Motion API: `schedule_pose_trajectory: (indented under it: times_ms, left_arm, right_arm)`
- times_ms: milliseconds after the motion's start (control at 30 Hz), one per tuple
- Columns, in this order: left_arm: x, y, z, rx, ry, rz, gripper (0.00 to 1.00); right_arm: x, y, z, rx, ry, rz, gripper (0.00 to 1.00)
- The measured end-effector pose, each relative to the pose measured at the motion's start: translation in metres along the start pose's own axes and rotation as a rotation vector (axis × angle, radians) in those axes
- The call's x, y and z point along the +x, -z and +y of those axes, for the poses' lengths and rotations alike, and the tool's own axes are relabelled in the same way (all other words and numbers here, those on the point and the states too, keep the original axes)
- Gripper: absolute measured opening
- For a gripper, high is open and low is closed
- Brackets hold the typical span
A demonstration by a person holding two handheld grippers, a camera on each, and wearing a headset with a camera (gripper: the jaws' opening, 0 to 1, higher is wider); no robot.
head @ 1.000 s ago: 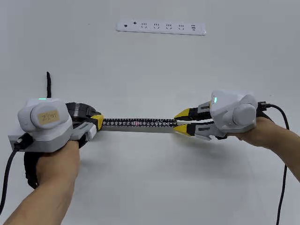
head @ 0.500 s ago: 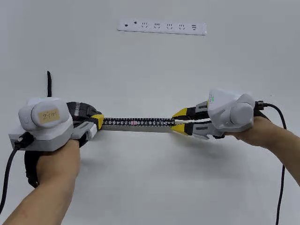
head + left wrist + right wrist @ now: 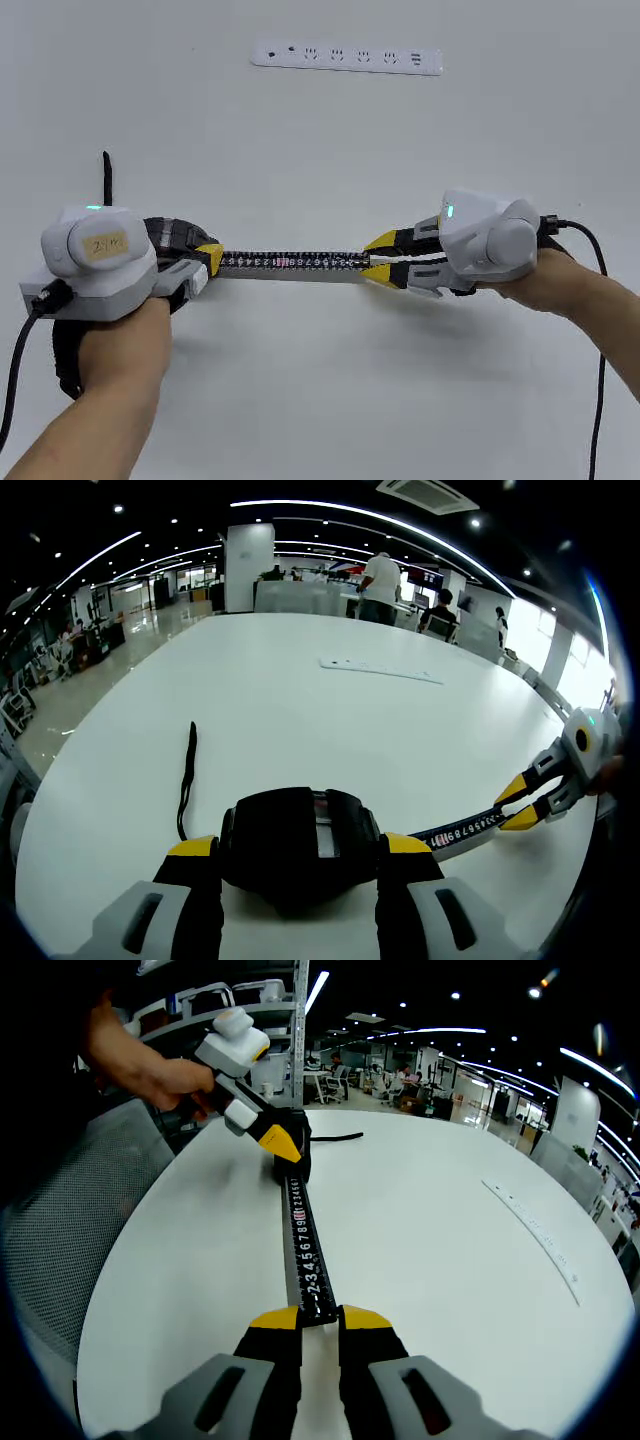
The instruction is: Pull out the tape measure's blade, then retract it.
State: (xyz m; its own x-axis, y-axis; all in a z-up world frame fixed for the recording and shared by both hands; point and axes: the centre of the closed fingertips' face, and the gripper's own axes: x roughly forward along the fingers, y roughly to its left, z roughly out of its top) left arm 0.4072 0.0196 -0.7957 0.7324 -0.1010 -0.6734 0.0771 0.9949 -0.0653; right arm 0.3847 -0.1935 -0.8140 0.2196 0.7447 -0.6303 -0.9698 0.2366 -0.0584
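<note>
From my seat the tape measure (image 3: 175, 238) sits at 9 o'clock in the head view, clenched between the fingers of the left gripper (image 3: 200, 268). Its blade (image 3: 290, 262) runs flat over the bench (image 3: 320, 380) toward 3 o'clock, where the right gripper (image 3: 378, 258) has its fingers pinched on the blade's tip. My main worry is that thin pinch: if it slips, I judge the spring would whip the blade back into the case and slam the hook. A twist of either hand could also kink the blade or roll the case out of the left fingers. The strap (image 3: 106, 178) trailing toward 12 o'clock looks clear of the blade. As for writing, the right gripper view lets me read numerals 2 through 9 on the blade, then a red mark. A sticker (image 3: 105, 245) on the left gripper carries handwriting I cannot make out, and I see no brand.
</note>
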Motion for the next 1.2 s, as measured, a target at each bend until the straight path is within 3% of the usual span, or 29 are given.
schedule_pose_trajectory:
  times_ms: [1200]
  left_arm:
    - [0.0,0.001,0.001,0.005,0.013,0.012,0.58]
  right_arm:
    - [0.015,-0.011,0.004,0.006,-0.014,-0.013,0.12]
